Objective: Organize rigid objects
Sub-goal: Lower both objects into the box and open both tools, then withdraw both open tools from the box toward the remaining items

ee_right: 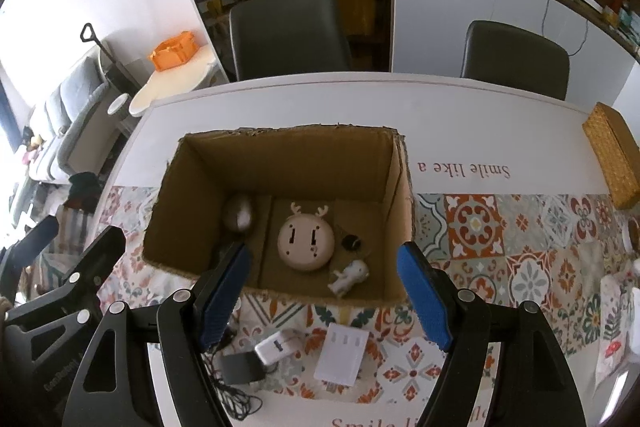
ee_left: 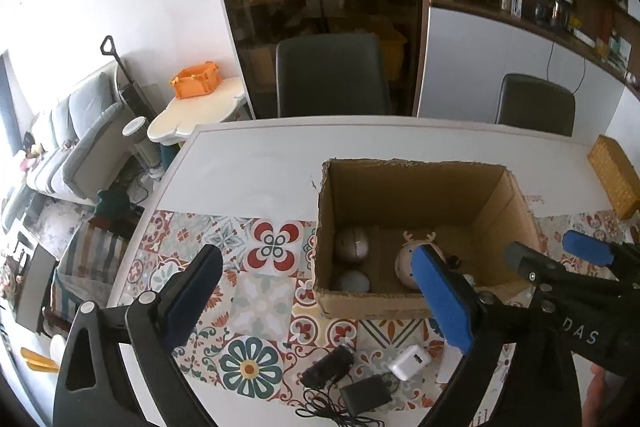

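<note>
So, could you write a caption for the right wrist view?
Open right hand-held gripper above a box holding a deer-face toy; chargers on the table.

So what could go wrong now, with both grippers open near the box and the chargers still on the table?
The black charger has a loose cable that may snag or drag the white charger touching it. The left gripper and right gripper are close together and could bump. A dropped item might hit the deer-face toy in the box.
</note>
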`<state>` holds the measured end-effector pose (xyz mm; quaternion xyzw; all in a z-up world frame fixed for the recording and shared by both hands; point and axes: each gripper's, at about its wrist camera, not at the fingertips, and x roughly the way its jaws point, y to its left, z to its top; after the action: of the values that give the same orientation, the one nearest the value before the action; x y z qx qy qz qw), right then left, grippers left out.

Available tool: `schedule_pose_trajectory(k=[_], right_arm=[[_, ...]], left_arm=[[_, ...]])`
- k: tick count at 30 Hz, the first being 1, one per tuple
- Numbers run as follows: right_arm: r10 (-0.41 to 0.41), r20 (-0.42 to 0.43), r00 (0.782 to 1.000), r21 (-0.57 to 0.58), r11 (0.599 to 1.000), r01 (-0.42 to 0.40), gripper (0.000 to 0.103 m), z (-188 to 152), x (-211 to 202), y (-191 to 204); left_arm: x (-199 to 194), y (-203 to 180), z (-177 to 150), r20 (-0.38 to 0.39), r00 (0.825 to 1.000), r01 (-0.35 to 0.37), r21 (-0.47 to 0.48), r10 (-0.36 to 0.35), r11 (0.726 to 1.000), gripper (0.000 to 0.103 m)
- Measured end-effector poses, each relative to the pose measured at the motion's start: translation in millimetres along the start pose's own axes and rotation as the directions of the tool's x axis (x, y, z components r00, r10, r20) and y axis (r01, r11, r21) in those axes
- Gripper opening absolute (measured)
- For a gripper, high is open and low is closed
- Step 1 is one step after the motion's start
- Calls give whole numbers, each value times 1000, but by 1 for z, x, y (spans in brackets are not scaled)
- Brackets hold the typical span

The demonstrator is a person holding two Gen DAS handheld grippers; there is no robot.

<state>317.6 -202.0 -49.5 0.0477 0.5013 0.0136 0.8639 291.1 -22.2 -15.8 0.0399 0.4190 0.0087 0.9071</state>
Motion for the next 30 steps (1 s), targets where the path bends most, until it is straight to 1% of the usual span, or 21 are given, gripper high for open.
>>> schedule_pose_trajectory(k=[4,6,11,16,19,22,28,30], right_arm=[[-16,34,999,-4,1000,16,76,-12,-17,0],[-24,45,999,-3,1000,24,77,-18,-23,-1],[-28,61,998,-1,1000,28,78,-36,-33,-5],[-44,66,997,2,999,44,78,-56,-36,-8],[-46,55,997,5,999,46,78,-66,-33,-10],[-47,28,998,1,999,47,78,-78,-24,-10],[-52,-21,998,2,999,52,78,-98,-8,-13],[-54,-35,998,2,999,54,78,-106,-2,-14]], left_arm=[[-15,1,-11,24,1000,5,-23,-4,1000,102],[-19,1,-17,23,1000,15,-32,-15,999,103],[-20,-1,-34,-11,999,45,-44,-45,998,103],[-20,1,-55,-28,999,28,-56,-29,998,103],[-19,3,-68,-42,999,19,-63,-22,998,103],[-17,1,-79,-49,999,-6,-46,4,999,103],[-13,-2,-96,-72,997,-16,-33,14,999,103],[-8,-4,-102,-95,995,-11,-29,8,1000,103]])
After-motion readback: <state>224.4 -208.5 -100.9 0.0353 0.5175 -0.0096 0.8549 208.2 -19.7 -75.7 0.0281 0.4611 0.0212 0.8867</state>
